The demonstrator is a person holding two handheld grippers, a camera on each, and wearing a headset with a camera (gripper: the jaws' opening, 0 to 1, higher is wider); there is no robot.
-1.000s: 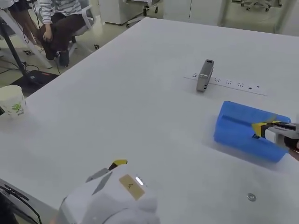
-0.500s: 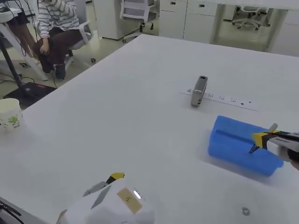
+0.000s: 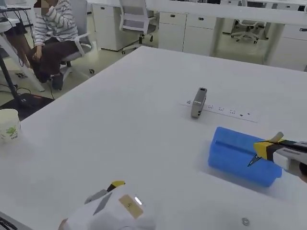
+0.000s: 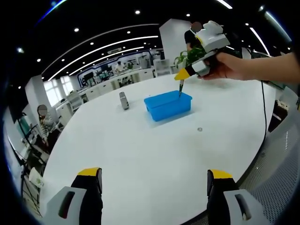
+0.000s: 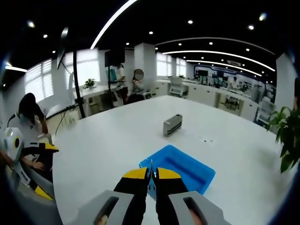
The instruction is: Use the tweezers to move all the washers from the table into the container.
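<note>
Grips the tweezers [image 4: 180, 88] in the clenched jaws of the right gripper [image 5: 151, 176], tips down over the blue container [image 3: 235, 153] just ahead. Cannot tell whether the tips carry a washer. Holds the left gripper [image 4: 153, 173] released, jaws wide apart, well aside. Probably the drop-off step. Next, calls for reaching back to the one washer [image 3: 245, 221] on the desk [image 3: 144, 120], behind the right jaws.

Open-plan office w/ desks [image 3: 230, 12], swivel chairs [image 3: 135, 19], ceiling strip lights [image 5: 112, 21].
</note>
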